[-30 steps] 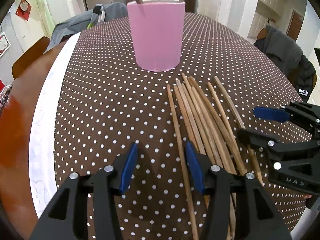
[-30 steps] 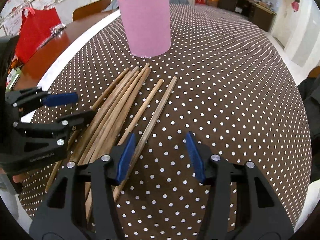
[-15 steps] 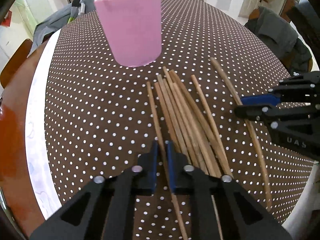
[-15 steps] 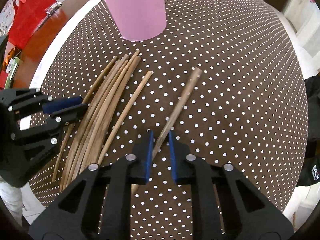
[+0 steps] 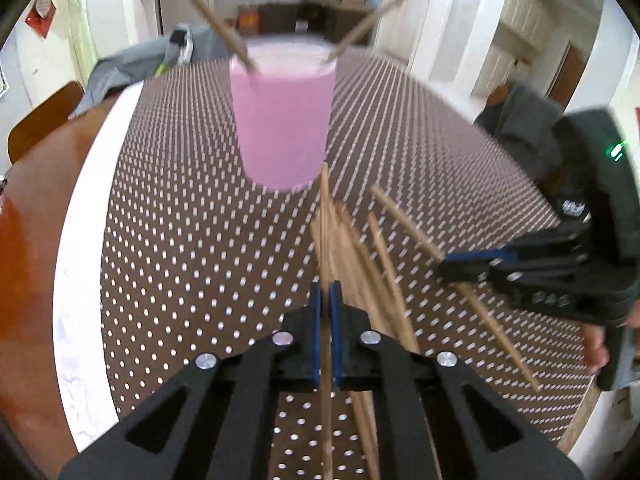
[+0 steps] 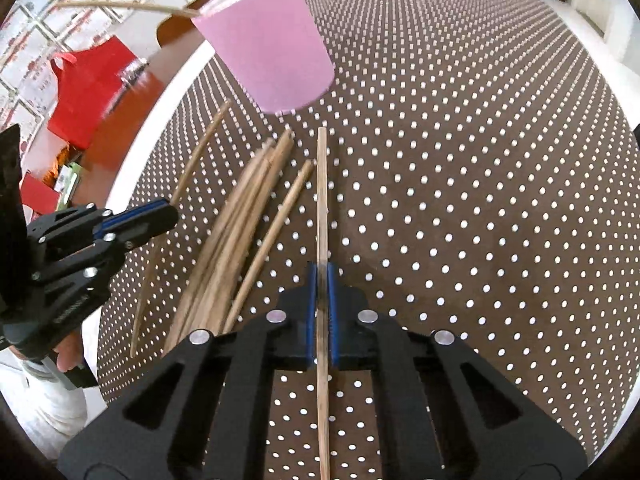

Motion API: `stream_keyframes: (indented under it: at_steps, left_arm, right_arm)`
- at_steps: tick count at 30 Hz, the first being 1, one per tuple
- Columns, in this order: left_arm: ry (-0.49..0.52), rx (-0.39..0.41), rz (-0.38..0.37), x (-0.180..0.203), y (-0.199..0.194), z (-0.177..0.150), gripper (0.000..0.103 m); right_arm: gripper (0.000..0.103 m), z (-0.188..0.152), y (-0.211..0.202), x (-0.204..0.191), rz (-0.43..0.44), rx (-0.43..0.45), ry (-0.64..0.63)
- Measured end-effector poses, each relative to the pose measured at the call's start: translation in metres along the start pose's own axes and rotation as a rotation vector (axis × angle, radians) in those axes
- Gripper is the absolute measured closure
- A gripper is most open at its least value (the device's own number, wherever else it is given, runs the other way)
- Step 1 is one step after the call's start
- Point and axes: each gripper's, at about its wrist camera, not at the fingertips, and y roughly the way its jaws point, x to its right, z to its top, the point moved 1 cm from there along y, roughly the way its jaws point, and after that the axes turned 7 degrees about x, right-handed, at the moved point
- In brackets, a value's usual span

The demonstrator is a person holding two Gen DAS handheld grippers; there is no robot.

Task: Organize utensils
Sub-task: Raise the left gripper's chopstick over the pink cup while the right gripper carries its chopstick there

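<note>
A pink cup (image 5: pixel 283 120) stands on the brown polka-dot tablecloth (image 5: pixel 180 240) with two chopsticks leaning in it; it also shows in the right wrist view (image 6: pixel 272 48). My left gripper (image 5: pixel 325 300) is shut on one wooden chopstick (image 5: pixel 325 216), lifted and pointing toward the cup. My right gripper (image 6: pixel 320 280) is shut on another chopstick (image 6: pixel 321 192), also lifted off the cloth. Several loose chopsticks (image 6: pixel 236 224) lie in a bundle on the cloth between the two grippers.
A white table border and bare wood (image 5: pixel 24 248) lie left of the cloth. A red bag (image 6: pixel 86 92) sits past the table's left side. Grey jackets hang on chairs behind (image 5: pixel 132 64) and to the right (image 5: pixel 520 120).
Both grippers, open a second ago, closed on one chopstick each and have lifted them off the cloth toward the cup. The bundle stays on the table.
</note>
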Motion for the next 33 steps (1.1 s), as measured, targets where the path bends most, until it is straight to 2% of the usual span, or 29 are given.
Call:
stream_keyframes:
  at_steps: [7, 12, 18, 26, 33]
  left_arm:
    - [-0.017, 0.205, -0.068, 0.015, -0.04, 0.013, 0.098]
    - [-0.024, 0.374, -0.092, 0.022, -0.062, 0.025, 0.098]
    - [-0.036, 0.581, -0.085, 0.026, -0.08, 0.041, 0.098]
    - [-0.032, 0.809, -0.04, 0.031, -0.094, 0.061, 0.098]
    - [-0.063, 0.962, 0.031, 0.025, -0.092, 0.087, 0.098]
  right_arm:
    - [0.097, -0.012, -0.043, -0.001, 0.043, 0.147, -0.018]
    - [0.097, -0.011, -0.087, -0.002, 0.081, 0.3, -0.012]
    - [0.097, -0.008, -0.127, -0.005, 0.11, 0.494, -0.03]
    - [0.097, 0.009, -0.139, -0.029, 0.163, 0.724, -0.04]
    - [0.097, 0.045, -0.119, -0.048, 0.184, 0.848, -0.023]
